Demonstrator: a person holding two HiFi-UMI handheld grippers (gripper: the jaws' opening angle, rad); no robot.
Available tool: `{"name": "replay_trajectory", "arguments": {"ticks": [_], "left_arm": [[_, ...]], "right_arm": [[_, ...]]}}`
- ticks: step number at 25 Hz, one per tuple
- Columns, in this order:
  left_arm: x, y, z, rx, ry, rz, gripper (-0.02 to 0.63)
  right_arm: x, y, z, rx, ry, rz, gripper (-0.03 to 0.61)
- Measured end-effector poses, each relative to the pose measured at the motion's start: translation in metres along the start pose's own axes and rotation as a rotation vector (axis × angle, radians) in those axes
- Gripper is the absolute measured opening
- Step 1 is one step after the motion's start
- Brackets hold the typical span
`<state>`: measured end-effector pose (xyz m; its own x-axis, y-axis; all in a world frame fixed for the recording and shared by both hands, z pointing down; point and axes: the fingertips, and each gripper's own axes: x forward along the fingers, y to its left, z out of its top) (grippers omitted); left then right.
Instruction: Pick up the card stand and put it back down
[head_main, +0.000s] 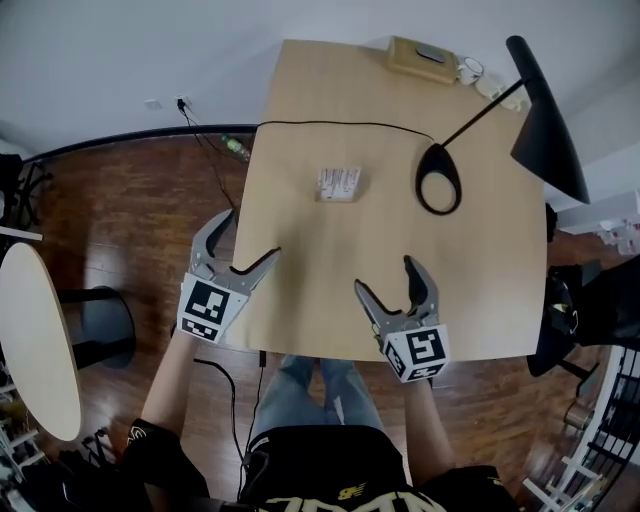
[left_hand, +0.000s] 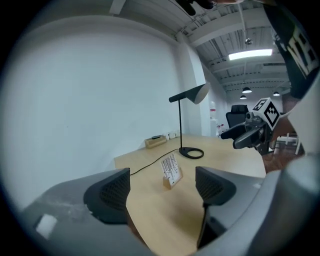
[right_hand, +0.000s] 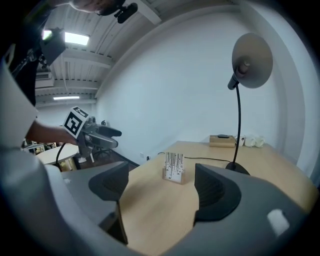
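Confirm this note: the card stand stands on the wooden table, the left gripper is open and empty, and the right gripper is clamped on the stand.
One part is wrong: the right gripper is open and empty too. The right gripper view shows its jaws apart, with the card stand free on the wooden table beyond them. The left gripper is open and empty.

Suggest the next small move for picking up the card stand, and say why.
Probably ease the left tongs forward toward the card stand. Both the left and the right tongs are open and empty near the front edge of the table; the stand sits untouched mid-table, lined up between the left jaws.
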<state>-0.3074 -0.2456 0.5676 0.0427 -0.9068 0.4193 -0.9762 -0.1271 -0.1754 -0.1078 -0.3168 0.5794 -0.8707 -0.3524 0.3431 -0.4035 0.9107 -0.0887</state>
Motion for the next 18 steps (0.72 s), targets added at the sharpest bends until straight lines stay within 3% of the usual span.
{"name": "replay_trajectory", "arguments": {"ticks": [6, 18], "left_arm": [[0.070, 0.013, -0.010, 0.048, 0.013, -0.125, 0.422], [0.213, -0.016, -0.062, 0.071, 0.100, -0.380, 0.410]], "right_arm": [[0.019, -0.022, -0.027, 0.052, 0.046, -0.009, 0.418], [0.041, -0.055, -0.040, 0.054, 0.061, -0.047, 0.417]]}}
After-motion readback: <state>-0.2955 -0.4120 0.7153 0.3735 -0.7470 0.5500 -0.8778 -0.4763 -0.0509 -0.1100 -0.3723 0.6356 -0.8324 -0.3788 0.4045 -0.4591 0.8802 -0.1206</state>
